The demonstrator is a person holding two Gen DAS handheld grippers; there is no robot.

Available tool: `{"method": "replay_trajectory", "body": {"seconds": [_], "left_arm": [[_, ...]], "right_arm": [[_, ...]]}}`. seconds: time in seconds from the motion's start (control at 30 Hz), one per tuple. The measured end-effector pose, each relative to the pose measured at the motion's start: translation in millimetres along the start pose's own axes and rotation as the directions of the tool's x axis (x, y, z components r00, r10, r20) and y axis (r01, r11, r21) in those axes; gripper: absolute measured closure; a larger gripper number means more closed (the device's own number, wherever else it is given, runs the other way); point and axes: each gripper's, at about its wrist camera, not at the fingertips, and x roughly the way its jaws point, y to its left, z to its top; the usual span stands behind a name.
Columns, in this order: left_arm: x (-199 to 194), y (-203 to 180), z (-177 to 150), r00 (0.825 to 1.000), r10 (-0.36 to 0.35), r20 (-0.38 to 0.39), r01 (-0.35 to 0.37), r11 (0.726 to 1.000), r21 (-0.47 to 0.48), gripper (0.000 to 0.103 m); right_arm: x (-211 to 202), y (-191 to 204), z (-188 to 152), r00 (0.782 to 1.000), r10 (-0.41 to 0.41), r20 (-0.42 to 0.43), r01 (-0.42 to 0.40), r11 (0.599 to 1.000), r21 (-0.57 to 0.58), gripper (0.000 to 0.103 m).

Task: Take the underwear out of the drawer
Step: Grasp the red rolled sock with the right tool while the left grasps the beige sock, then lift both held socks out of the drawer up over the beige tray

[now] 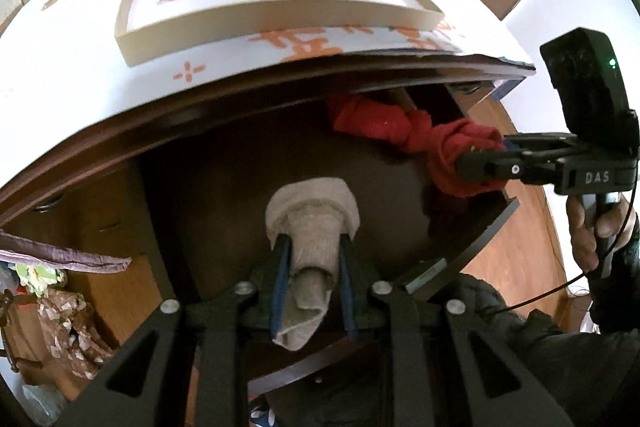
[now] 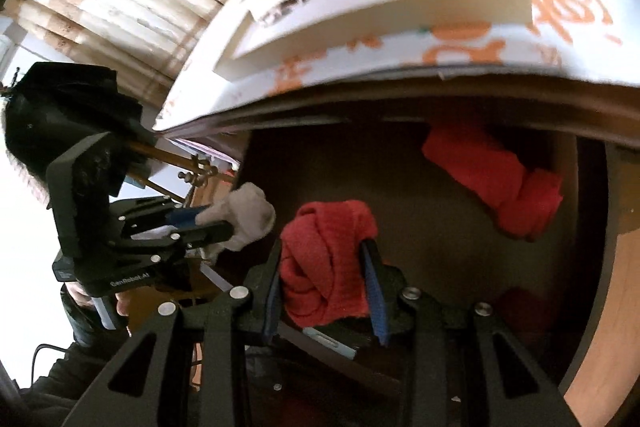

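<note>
Left gripper (image 1: 312, 247) clenched on beige roll (image 1: 312, 223); right gripper (image 2: 324, 255) clenched on red roll (image 2: 324, 259). Tray (image 1: 280, 23) lay directly above, top of frame; both equally near.

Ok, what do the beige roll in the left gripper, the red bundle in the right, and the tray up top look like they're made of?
beige roll: soft knit fabric, matte; fine ribbing shows.
red bundle: soft, slightly fuzzy cloth, probably cotton knit; it creases and bunches.
tray: rigid, smooth, matte cream walls; maybe painted wood or board, cannot tell which.
</note>
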Motion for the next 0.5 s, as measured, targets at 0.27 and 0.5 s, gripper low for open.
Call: {"method": "replay_trajectory", "body": {"seconds": [0.27,0.5], "left_arm": [[-27.0,-6.2,4.9,0.999,-0.005,0.048,0.004,1.000,0.012,0.082],[-54.3,-9.2,23.6,0.991,-0.009,0.135,0.008,1.000,0.007,0.082]], "right_arm": [[-27.5,22.1,7.3,0.997,0.034,0.066,-0.029,0.998,-0.063,0.064],[-45.4,37.7,17.4,0.991,0.055,0.126,-0.042,0.994,-0.101,0.064]]}}
